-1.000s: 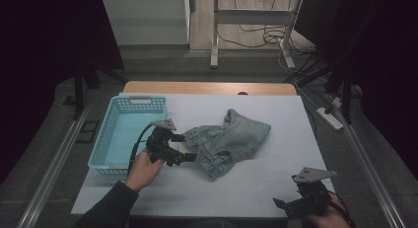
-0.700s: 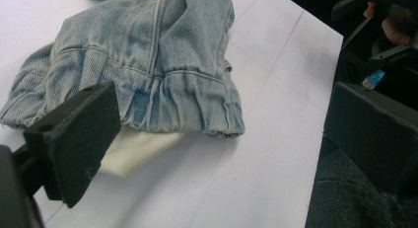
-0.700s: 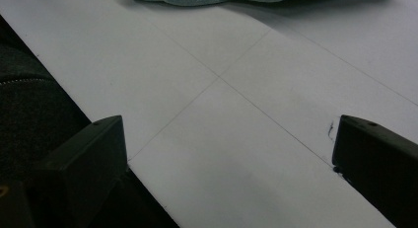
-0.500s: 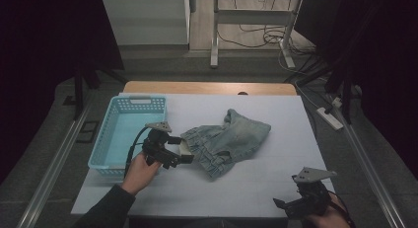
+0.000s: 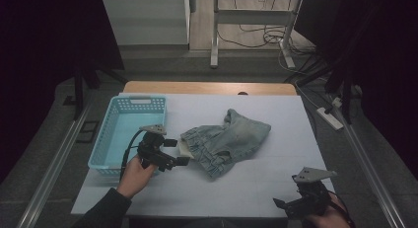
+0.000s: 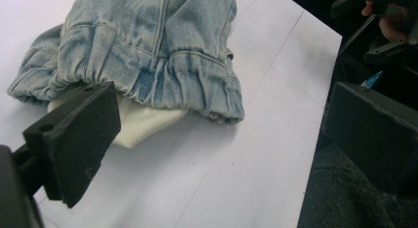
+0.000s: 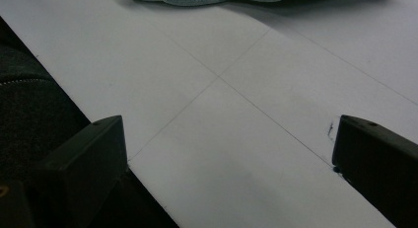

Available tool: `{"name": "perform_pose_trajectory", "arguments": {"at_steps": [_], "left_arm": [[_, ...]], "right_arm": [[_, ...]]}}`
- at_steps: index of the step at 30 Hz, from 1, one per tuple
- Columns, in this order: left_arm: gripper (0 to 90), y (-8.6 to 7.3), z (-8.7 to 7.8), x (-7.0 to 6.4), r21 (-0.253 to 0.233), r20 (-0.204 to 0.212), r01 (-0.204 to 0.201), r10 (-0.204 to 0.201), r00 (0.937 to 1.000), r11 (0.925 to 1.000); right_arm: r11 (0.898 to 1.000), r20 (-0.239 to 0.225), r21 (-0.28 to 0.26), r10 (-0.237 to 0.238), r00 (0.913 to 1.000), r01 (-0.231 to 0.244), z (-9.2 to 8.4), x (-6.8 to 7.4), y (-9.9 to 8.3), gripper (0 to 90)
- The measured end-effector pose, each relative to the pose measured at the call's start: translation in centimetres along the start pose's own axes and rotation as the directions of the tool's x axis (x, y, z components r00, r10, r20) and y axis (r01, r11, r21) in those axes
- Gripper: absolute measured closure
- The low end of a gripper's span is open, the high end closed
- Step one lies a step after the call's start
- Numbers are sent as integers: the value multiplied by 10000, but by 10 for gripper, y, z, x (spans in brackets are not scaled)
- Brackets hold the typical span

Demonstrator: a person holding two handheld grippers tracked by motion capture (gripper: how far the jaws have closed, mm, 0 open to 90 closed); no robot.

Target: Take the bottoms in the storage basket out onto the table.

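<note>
1. Thing in hand: denim garment (image 5: 227, 141), crumpled, lying mid-counter just right of the blue basket (image 5: 129, 132). Elastic waistband faces the left tongs (image 5: 172, 151); a cream lining or pocket (image 6: 140, 122) pokes out under the hem.
2. Left tongs: jaws wide apart, nothing betw. them, right beside the waistband edge, prob. not touching it.
3. Right tongs (image 5: 288, 206): at the near right corner of the counter, well apart from the denim, jaws apart, bare counter betw. them.
4. Handling (my guess): soft, floppy, light-ish but bulky; will sag and unfold when lifted, not fragile. Denim has enough texture that it shouldn't slip.
5. Where to grab: the gathered waistband (image 6: 162, 77), thick and ridged, best bite. Avoid pinching the cream lining alone, as it'd likely pull out w/o the rest.
6. Surface: white counter (image 5: 276, 173), smooth, w/ faint seam lines; cloth should slide easily.
7. Room: dim, dark surrounds, cables and desk legs on the floor behind.
</note>
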State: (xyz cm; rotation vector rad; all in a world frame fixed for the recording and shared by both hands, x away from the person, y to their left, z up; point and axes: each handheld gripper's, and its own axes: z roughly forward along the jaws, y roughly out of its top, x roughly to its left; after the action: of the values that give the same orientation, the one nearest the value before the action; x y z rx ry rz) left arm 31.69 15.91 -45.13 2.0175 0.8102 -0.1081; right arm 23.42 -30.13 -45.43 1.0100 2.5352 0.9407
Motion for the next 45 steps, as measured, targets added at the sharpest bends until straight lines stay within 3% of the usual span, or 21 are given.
{"name": "perform_pose_trajectory", "arguments": {"at_steps": [45], "left_arm": [[18, -35, -33, -4, -469, -374, 458, -475, 9982, 9979]], "right_arm": [[9998, 15, 147, -110, 9999, 109, 1, 1, 1, 4]]}}
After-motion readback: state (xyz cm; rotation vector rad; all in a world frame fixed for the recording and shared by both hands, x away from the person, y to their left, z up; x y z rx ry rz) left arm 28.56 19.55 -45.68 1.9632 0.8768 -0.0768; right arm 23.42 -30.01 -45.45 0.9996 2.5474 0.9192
